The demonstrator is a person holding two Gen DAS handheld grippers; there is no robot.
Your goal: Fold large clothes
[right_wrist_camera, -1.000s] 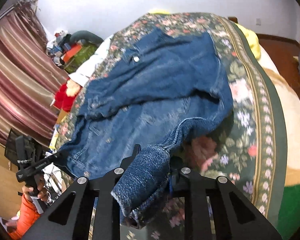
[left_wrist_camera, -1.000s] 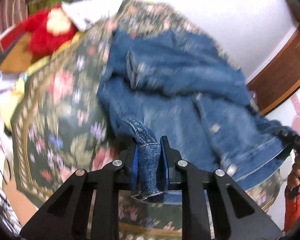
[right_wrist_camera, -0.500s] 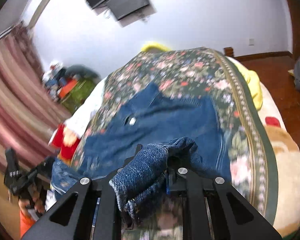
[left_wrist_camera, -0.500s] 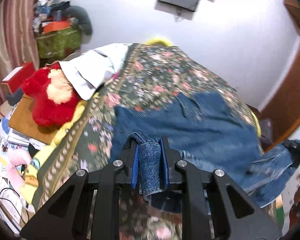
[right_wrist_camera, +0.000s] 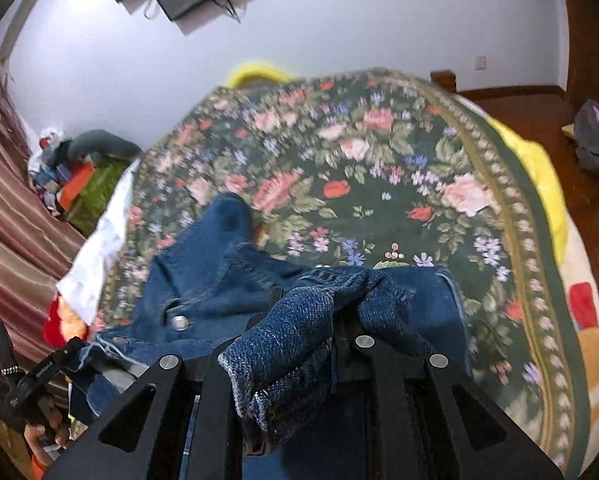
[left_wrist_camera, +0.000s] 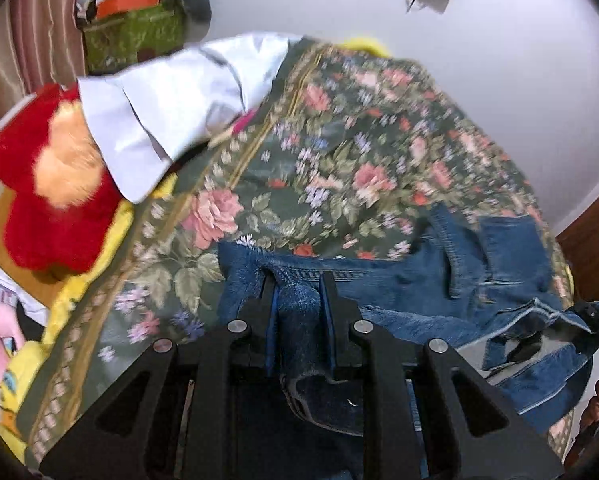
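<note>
Both grippers are clamped on denim: left gripper (left_wrist_camera: 298, 300) pinches a bunched fold of the jacket (left_wrist_camera: 439, 280) between its blue pads, right gripper (right_wrist_camera: 305, 320) is clenched on a thick cuff or hem wad that drapes over its left finger. Jaws on both nearly closed, cloth filling the gap. The jacket lies on the near part of the floral bedspread (left_wrist_camera: 339, 160); the far half of the bedspread is bare. Key relation: the jacket's free body sits just ahead of the tips and between the two grippers. From the left gripper it runs off to the right, from the right gripper off to the left, so its long axis runs across the bed, roughly along the line joining the hands. Neither hand looks clearly nearer; each holds its own end of the near edge. My read: a carry-over fold away from the person, near edge going over the body toward the far edge. Alignment with that far edge is what matters next, so keep both ends level. Risk: the right wad is bulky and may drop unevenly.
</note>
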